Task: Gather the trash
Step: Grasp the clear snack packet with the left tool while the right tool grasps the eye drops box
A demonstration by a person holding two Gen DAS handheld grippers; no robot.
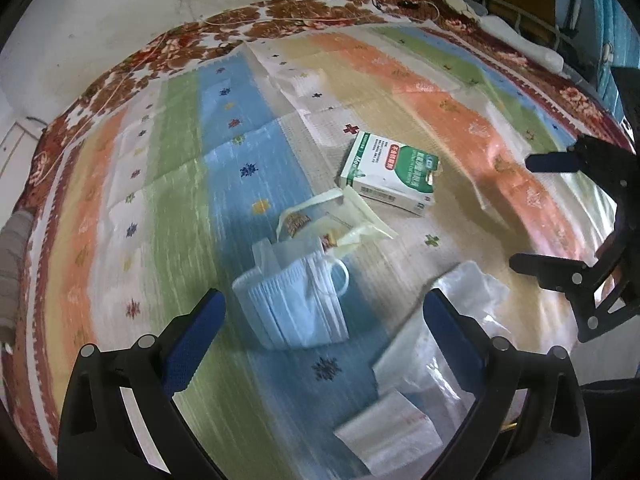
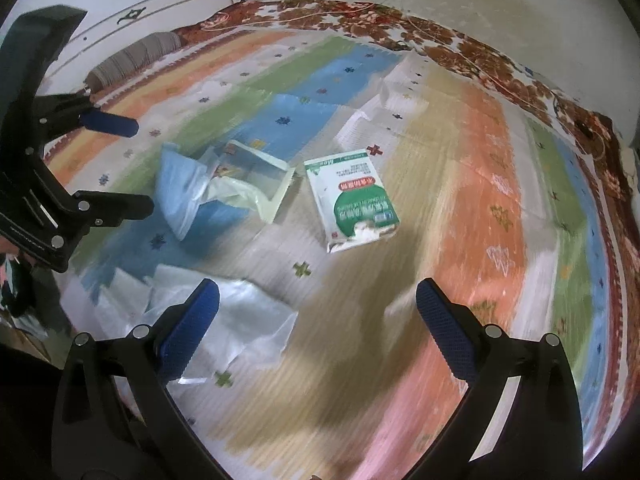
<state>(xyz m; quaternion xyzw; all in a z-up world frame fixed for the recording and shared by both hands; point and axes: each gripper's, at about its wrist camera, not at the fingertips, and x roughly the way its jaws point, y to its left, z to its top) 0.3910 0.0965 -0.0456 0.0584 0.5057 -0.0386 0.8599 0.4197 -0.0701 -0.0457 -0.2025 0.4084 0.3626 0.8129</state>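
Both grippers: spread wide, nothing between the fingers of either one, both hovering over the bed.
Left gripper (image 1: 324, 312): blue pads gaping, and the stack of face masks (image 1: 296, 304) sits right in line between them, not touched.
Right gripper (image 2: 318, 304): same deal, jaws far apart, bare striped mat (image 2: 480, 208) under the gap; its left finger hangs over the edge of the clear plastic bag (image 2: 240, 320).
Clear plastic bag: crumpled flat, see-through, closest thing to both grippers.
Face masks: pale blue pleated stack half inside a thin clear sleeve, ear loops sticking out on the side toward the box; long axis looks roughly along the blue stripe, kinda blurry though.
Yellowish wrapper (image 1: 340, 220): torn open, cream coloured with a bit of red-gold print, lying right against the far end of the masks.
Green and white box (image 1: 390, 172): flat on its big face just beyond the wrapper, near the middle of the mat, long axis slanted across the stripes. Red label strip and green panel on top; text too small to read. From the right wrist view the end nearer that gripper is ripped open and ragged.
Around it all: floral bedspread (image 1: 280, 12) ringing the mat, white wall behind.
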